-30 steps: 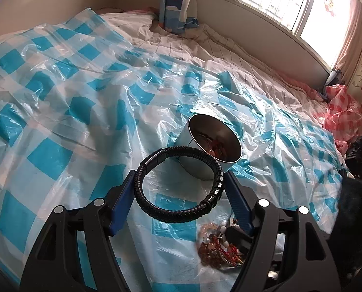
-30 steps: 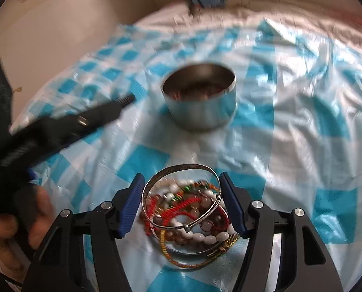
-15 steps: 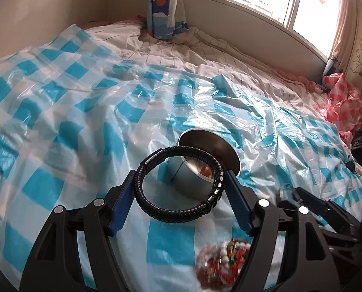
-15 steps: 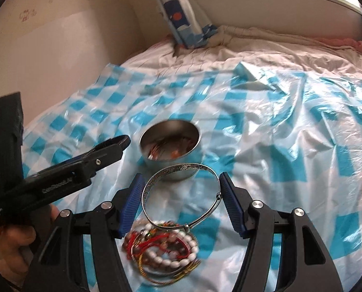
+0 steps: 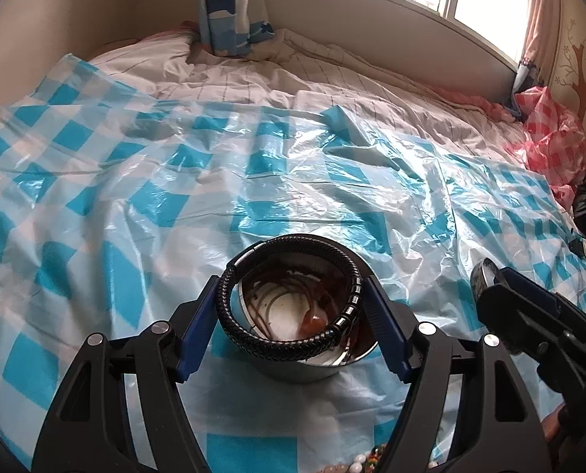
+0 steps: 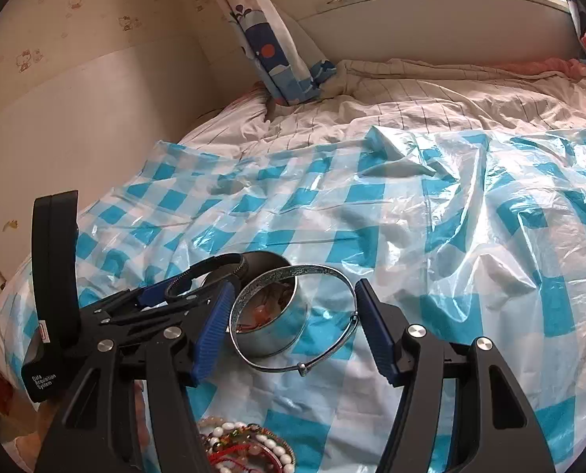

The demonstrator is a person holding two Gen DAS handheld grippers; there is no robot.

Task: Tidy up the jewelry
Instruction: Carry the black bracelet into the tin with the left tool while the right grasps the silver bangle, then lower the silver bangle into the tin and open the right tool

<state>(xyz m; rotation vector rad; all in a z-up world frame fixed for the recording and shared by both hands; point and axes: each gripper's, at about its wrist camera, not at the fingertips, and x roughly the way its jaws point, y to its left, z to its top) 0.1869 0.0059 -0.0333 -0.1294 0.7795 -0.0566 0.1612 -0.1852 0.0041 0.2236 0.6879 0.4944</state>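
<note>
Bracelets ride flat, rings facing up: left hand-held gripper (image 5: 291,307) pinches the black braided bracelet (image 5: 289,295) over the tin (image 5: 312,366); right hand-held gripper (image 6: 291,315) pinches the silver bangle (image 6: 293,317).

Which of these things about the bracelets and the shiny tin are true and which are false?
1. The left hand-held gripper holds a black braided bracelet. True.
2. The right hand-held gripper holds a pink plastic bag. False: it holds a silver bangle.
3. The round metal tin is empty. False: there is jewelry inside, some of it reddish.
4. A pile of beaded bracelets lies on the blue checked plastic sheet. True.
5. The black braided bracelet lies flat at the bottom of the tin. False: it is held in the air over the tin.
</note>
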